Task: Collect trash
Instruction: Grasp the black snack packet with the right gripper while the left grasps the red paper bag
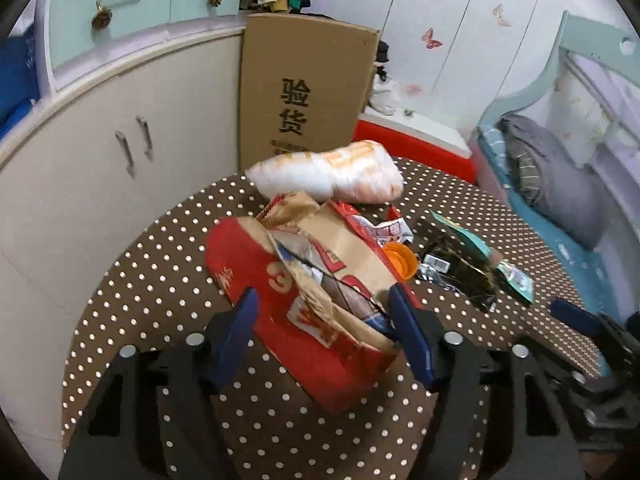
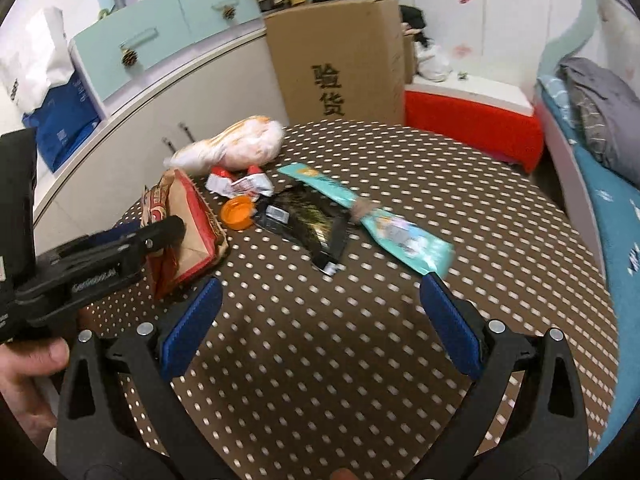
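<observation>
A torn red and brown paper bag (image 1: 304,300) lies on the polka-dot table (image 1: 160,280). My left gripper (image 1: 324,320) straddles it, and both blue pads press on its sides. Behind the bag lie a white and orange plastic bag (image 1: 332,176), a red and white wrapper (image 1: 384,228), an orange cap (image 1: 400,258), a black wrapper (image 1: 460,272) and a teal wrapper (image 2: 360,208). My right gripper (image 2: 324,312) hangs open over bare tablecloth, just short of the teal wrapper's near end. The left gripper (image 2: 160,232) also shows over the paper bag (image 2: 188,224) in the right wrist view.
A tall cardboard box (image 1: 308,92) stands behind the table, beside a white cabinet (image 1: 120,140). A red and white box (image 1: 416,144) sits at the back right, and a bed (image 1: 560,184) with grey bedding runs along the right. A person's hand (image 2: 28,364) holds the left gripper.
</observation>
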`<state>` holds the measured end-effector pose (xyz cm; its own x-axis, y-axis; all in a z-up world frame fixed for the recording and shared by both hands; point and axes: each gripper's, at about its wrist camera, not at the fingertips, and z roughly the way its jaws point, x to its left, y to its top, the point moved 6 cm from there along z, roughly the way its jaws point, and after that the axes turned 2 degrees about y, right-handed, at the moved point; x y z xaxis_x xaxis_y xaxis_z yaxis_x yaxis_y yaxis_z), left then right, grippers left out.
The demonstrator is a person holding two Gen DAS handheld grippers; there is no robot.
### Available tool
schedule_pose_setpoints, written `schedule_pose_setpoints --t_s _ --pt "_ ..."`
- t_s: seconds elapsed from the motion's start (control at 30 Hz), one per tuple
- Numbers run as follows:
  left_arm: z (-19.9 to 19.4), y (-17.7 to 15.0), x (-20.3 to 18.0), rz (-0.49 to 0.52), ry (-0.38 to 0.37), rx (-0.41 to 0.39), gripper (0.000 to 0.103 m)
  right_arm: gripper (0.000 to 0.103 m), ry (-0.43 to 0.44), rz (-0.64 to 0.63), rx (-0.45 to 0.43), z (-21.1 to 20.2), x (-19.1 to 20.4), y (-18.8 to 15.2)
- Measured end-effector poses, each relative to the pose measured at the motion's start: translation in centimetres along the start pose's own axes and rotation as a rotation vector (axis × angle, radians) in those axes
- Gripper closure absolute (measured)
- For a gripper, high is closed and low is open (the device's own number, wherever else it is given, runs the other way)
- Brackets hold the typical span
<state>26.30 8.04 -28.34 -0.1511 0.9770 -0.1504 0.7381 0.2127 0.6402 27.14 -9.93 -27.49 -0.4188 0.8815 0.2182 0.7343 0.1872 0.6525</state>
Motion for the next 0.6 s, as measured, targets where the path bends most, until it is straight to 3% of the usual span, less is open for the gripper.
schedule_pose_setpoints --t_s 0.17,0.27,0.33,0.43,0.47,0.5,0.53,0.6 --pt "-1.5 -0.6 0.6 0.061 -0.056 -0.001 0.074 0.009 0.001 -0.041 0.026 3.0 0.9 1.3" --pt "-2.0 -0.9 1.0 0.093 -0.074 0.01 0.074 0.015 -0.021 -0.052 0.031 4.5 1.0 2.2" --pt "-2.1 -1.1 1.2 0.118 -0.07 0.013 0.068 0.017 -0.046 -0.078 0.031 5.4 1.2 2.7" --pt "-1.9 -0.8 1.4 0.132 -0.043 0.005 0.037 0.021 -0.078 -0.12 0.04 6.3 1.8 3.1" --pt "-1.8 -0.6 1.4 0.132 -0.047 0.0 0.037 0.025 -0.096 -0.142 0.042 6.5 2.1 3.1" --pt "-1.4 -0.5 1.2 0.141 -0.051 0.01 0.037 0.039 -0.105 -0.151 0.04 6.6 2.4 3.0" --pt "-1.2 -0.5 1.0 0.146 -0.052 0.016 0.038 0.061 -0.116 -0.16 0.04 6.7 2.5 3.0" --pt "-0.7 -0.5 0.7 0.145 -0.08 0.022 0.05 0.071 -0.103 -0.148 0.041 6.6 2.5 2.7"
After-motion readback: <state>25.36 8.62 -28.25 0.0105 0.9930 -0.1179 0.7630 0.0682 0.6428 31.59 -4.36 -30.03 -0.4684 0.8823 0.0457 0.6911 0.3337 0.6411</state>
